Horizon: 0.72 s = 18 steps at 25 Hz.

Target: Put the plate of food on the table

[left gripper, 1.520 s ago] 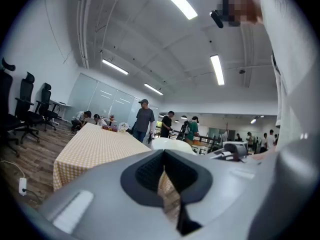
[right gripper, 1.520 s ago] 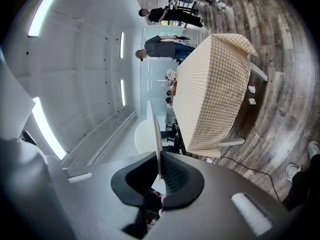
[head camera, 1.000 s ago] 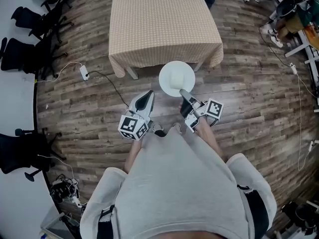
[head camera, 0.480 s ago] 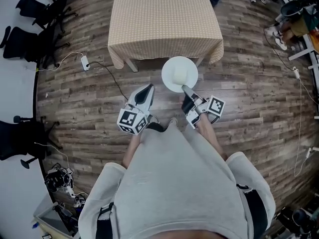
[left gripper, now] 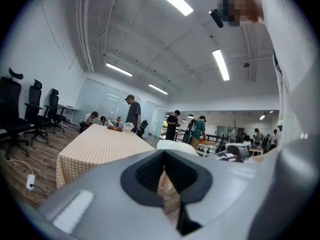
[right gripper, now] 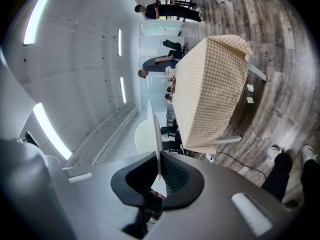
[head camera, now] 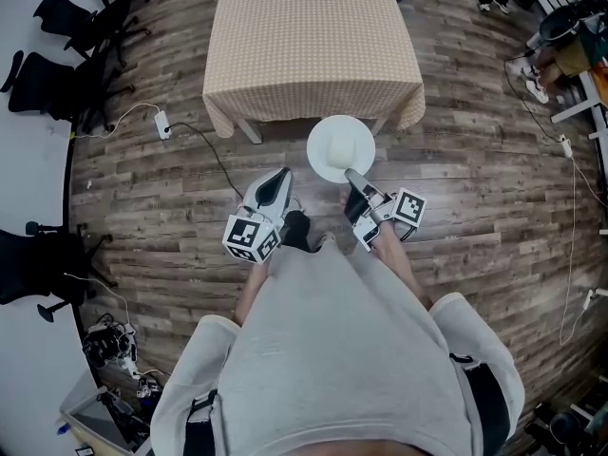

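A white round plate point(head camera: 340, 147) hangs over the wooden floor just short of the table's near edge, and I cannot make out what lies on it. My right gripper point(head camera: 353, 180) is shut on the plate's near rim. In the right gripper view the plate point(right gripper: 152, 126) shows edge-on, clamped between the pads of the gripper point(right gripper: 159, 171). The table point(head camera: 313, 36) wears a tan checked cloth and stands straight ahead. My left gripper point(head camera: 278, 180) is held to the left of the plate, shut and holding nothing. In its own view the left gripper point(left gripper: 164, 156) points at the table point(left gripper: 100, 144).
Black office chairs point(head camera: 57, 27) line the left wall. A power strip point(head camera: 161, 124) and its cable lie on the floor by the table's left corner. Several people point(left gripper: 132, 113) stand beyond the table's far end. Racks and gear point(head camera: 570, 27) fill the right side.
The person has taken a step toward the table: a dark shoe now shows beside the left gripper. The plate stays clamped in the right gripper at about the same height.
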Motion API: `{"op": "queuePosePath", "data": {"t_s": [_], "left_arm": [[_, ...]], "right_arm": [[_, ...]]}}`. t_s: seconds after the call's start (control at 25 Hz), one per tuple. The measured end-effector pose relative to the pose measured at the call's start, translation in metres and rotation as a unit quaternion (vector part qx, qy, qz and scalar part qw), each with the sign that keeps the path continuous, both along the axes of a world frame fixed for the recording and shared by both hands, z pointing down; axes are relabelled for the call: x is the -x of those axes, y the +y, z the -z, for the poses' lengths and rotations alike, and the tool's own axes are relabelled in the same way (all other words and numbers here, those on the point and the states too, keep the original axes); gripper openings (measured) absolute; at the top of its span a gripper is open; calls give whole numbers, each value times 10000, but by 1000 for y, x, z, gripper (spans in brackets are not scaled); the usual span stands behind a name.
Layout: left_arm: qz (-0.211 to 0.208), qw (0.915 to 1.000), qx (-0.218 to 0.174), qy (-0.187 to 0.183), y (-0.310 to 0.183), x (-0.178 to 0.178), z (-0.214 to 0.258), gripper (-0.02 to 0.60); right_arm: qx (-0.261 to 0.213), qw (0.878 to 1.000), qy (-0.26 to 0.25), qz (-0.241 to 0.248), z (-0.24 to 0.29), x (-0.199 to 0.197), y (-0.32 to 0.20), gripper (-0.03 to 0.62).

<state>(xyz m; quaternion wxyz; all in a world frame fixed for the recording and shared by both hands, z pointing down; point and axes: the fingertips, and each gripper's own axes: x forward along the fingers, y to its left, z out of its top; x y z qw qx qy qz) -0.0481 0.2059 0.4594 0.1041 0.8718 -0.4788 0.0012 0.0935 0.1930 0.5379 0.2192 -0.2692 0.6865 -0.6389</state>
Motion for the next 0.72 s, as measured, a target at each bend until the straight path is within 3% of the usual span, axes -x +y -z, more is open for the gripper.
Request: {"op": "queuePosePath", "data": {"t_s": [0.72], "left_arm": [[9, 9999, 14, 104, -56, 3, -16, 8]], "right_arm": [[-77, 9999, 112, 24, -11, 2, -58, 11]]}}
